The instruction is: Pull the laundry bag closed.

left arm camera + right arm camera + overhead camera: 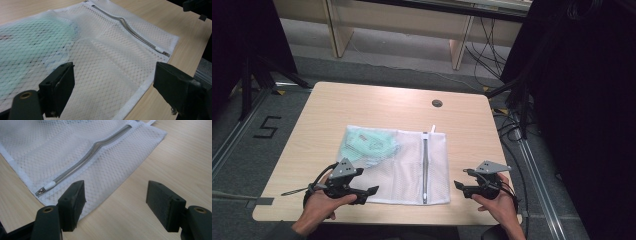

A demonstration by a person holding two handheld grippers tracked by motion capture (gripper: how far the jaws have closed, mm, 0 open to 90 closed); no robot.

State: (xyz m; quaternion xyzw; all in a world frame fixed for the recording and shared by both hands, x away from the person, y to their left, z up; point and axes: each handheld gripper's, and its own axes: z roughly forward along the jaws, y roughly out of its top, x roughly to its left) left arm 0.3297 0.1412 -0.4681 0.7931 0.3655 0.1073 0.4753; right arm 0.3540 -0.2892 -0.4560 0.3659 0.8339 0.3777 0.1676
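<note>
Mesh laundry bag [404,167] looks light & floppy, best pinched at hem nr zip pull [45,188]; L gripper [371,191] & R gripper [458,185] both wide, holding nothing

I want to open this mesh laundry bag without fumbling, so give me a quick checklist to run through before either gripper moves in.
1. Mesh bag lies flat on the table: ok.
2. Zipper faces up, uncovered: ok.
3. Zipper pull sits at the bag's near end, in front of the right gripper: ok.
4. Right gripper open, nothing between its fingers: ok.
5. Left gripper open above the bag's near edge, ready to pin it: ok.
6. Green garment lies clear of the zipper: ok.
</note>
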